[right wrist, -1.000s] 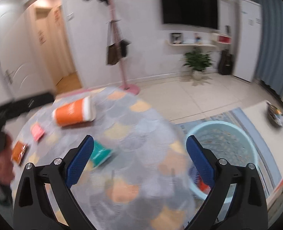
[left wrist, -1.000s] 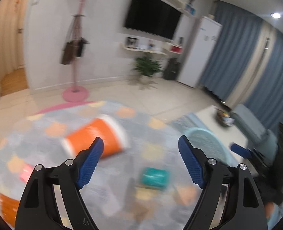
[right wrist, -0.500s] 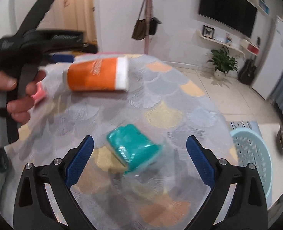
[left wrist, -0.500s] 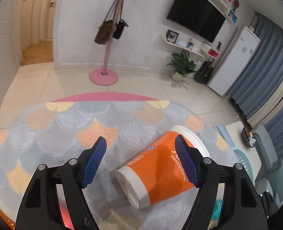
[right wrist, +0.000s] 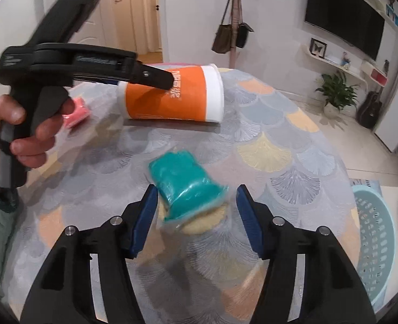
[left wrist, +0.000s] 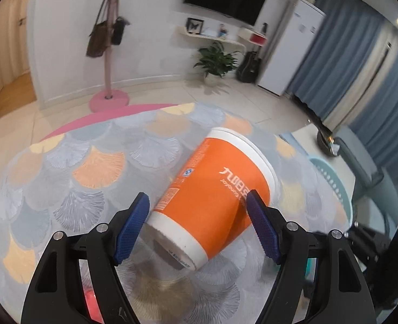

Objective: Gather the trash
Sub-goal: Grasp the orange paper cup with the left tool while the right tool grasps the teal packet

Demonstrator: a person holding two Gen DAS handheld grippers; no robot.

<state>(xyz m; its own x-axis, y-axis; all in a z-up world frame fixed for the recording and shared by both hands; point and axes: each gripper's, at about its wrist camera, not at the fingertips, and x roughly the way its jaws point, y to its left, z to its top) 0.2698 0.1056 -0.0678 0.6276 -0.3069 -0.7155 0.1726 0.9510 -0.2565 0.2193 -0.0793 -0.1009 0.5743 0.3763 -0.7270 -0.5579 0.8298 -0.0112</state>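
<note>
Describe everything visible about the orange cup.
The orange cup is a large paper-looking tub with white bands at rim and base and white printed lettering. It lies on its side on the scallop-patterned rug, base toward the left wrist camera. The left gripper straddles its lower end, blue pads at either side; whether they press on it cannot be told. A pink packet lies beside it.

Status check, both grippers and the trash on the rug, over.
Left gripper open astride the tipped orange cup. Right gripper closing around the teal packet, not yet pinched. Nothing blocking either.
</note>
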